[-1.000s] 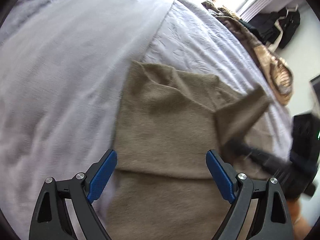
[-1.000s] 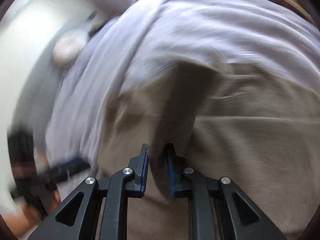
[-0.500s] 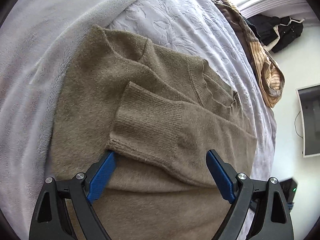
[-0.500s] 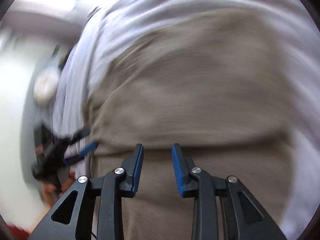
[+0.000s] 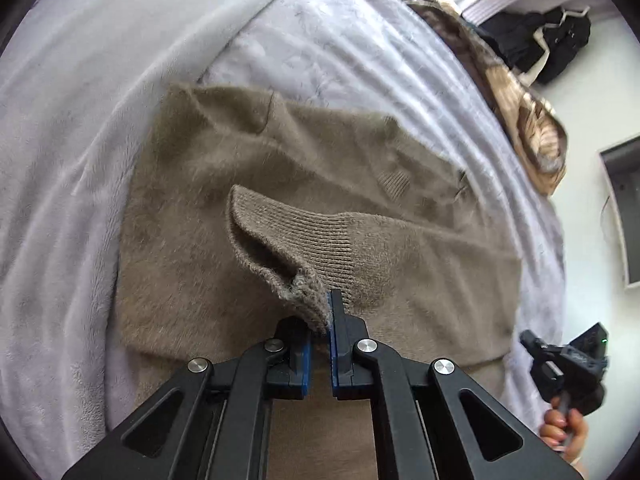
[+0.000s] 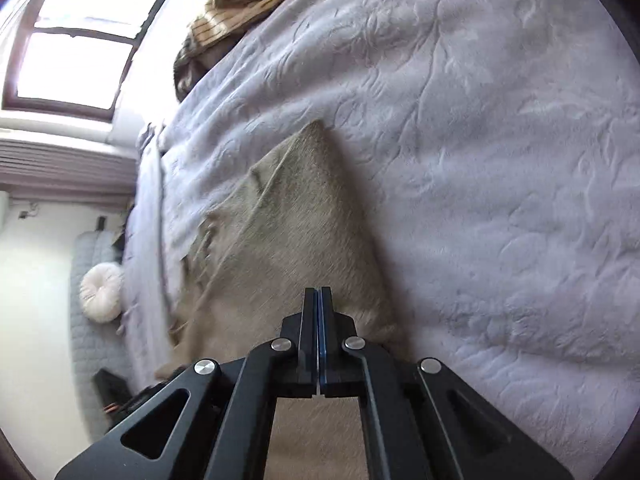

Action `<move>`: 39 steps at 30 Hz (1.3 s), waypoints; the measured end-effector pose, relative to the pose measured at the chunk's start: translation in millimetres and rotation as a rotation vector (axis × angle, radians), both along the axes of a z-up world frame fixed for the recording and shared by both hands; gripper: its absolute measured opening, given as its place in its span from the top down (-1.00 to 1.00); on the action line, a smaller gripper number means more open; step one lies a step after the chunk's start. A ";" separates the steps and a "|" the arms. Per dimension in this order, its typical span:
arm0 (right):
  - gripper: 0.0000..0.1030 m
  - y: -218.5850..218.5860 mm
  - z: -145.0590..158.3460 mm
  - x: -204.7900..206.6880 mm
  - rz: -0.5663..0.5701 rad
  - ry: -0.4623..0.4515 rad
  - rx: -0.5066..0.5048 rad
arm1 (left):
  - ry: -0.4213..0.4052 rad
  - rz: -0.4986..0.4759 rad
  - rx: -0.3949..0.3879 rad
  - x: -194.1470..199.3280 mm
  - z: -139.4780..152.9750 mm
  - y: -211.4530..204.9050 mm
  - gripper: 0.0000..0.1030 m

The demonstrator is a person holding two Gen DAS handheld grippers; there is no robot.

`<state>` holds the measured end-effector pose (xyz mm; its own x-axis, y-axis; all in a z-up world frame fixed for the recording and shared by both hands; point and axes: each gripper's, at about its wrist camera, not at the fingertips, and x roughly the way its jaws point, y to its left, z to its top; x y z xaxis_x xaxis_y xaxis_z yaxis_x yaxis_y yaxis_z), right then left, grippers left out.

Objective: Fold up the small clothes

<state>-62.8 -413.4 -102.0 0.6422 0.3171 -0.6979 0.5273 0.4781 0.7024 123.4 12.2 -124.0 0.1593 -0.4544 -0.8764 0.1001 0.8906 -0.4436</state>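
An olive-brown fuzzy sweater lies flat on the pale bed cover, with one sleeve folded across its body. My left gripper is closing and its pads are pinching the ribbed cuff of that sleeve, whose near edge is lifted off the body. In the left wrist view my right gripper sits off the sweater's right edge, held by a hand. In its own view the right gripper hangs over the sweater, its jaws closing pad to pad on nothing.
A striped brown garment is heaped at the bed's far edge, with dark clothes behind it. The embossed bed cover spreads wide on the right. A window and a round white cushion lie beyond the bed.
The left jaws went from wide open to shut on the sleeve cuff, raising it. The right gripper let the sleeve go, swung away to the sweater's side, rolled over and shut.
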 end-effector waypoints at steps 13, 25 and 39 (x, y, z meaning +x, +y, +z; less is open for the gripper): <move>0.89 -2.9 -15.2 -3.6 -0.088 0.016 0.018 | -0.045 -0.044 0.004 -1.0 9.9 -8.7 0.86; 0.82 5.4 -27.9 -10.5 0.116 0.108 -0.115 | -0.035 -0.009 0.189 -20.6 -1.1 35.7 0.46; 0.86 -30.1 -26.6 28.6 0.121 0.113 -0.083 | -0.150 -0.029 0.271 0.1 18.2 -1.2 -0.73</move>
<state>-34.1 -443.5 -128.6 0.5189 0.3254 -0.7905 0.5358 0.5967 0.5973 123.6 11.0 -105.8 0.2863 -0.2136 -0.9340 0.1732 0.9703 -0.1688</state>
